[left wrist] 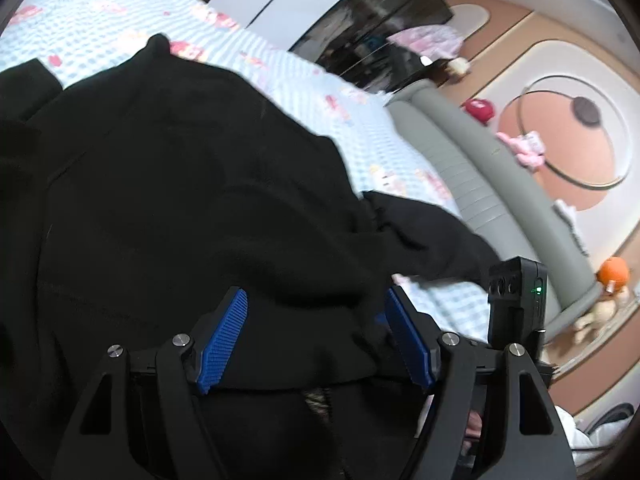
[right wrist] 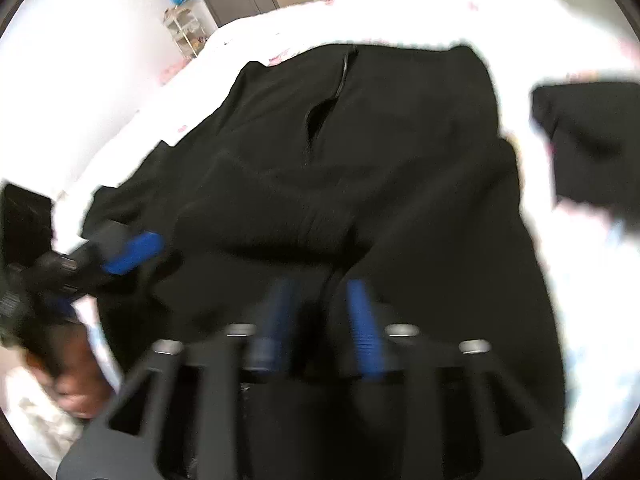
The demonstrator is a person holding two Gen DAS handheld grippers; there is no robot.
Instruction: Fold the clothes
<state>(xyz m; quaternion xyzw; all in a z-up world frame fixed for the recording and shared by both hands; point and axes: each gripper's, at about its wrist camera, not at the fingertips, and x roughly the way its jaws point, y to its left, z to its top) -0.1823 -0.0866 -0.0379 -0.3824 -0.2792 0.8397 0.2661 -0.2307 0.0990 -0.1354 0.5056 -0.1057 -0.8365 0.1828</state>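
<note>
Garment spread on bed, landmark here. Left gripper at garment's near edge, fabric between fingers. Right gripper also at near edge, right of left gripper. Headboard along bed's right side. Second cloth piece on bed, right of garment.

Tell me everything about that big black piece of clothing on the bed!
The black garment looks like soft, thick knit cloth. It lies rumpled and spread across the blue checked bedsheet, with folds bunched in the middle. A slit with a dark cord shows near its far edge. The left tool stands open with cloth between its blue pads. The right tool looks shut on a fold, though that view is blurred.
</note>
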